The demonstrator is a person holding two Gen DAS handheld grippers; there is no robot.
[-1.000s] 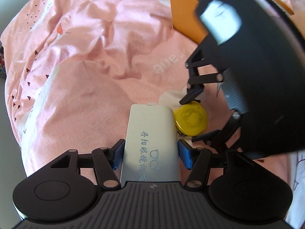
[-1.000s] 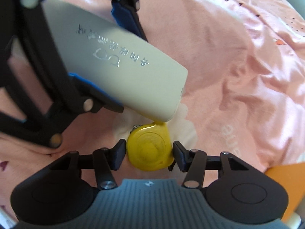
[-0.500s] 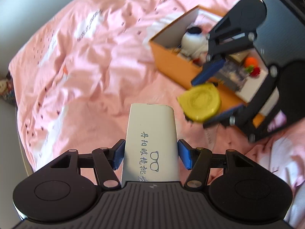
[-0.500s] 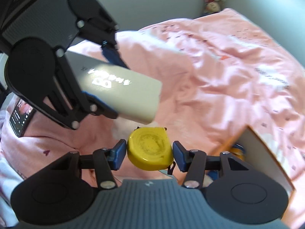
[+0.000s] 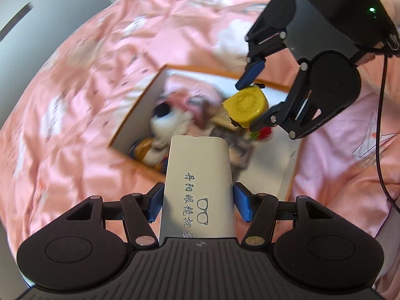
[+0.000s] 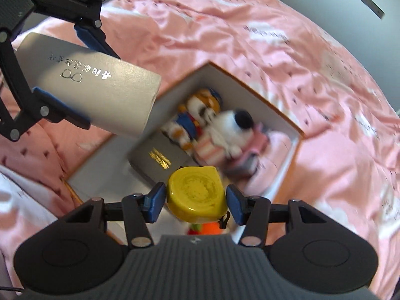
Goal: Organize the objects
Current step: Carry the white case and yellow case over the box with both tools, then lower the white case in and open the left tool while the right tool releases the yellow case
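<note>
My left gripper [image 5: 197,203] is shut on a grey glasses case [image 5: 198,182] with a printed glasses logo, held above the near edge of an open orange box [image 5: 140,105]. The case also shows in the right wrist view [image 6: 87,80]. My right gripper [image 6: 196,198] is shut on a yellow tape measure [image 6: 196,193] and holds it over the box's inside [image 6: 285,117]. In the left wrist view the tape measure [image 5: 246,106] hangs over the box. Inside lie a white plush dog [image 6: 232,127], a striped plush toy [image 6: 197,112] and a grey case [image 6: 160,160].
The box rests on a crumpled pink bedsheet [image 6: 287,50] that fills both views. A small red and orange item [image 6: 205,228] lies in the box under the tape measure. A black cable [image 5: 380,137] runs down the right side. A grey wall [image 5: 37,12] lies beyond the bed.
Both grippers have lifted off the bedsheet with their objects and moved over the open box. The box has come from the view's edge to its centre.
</note>
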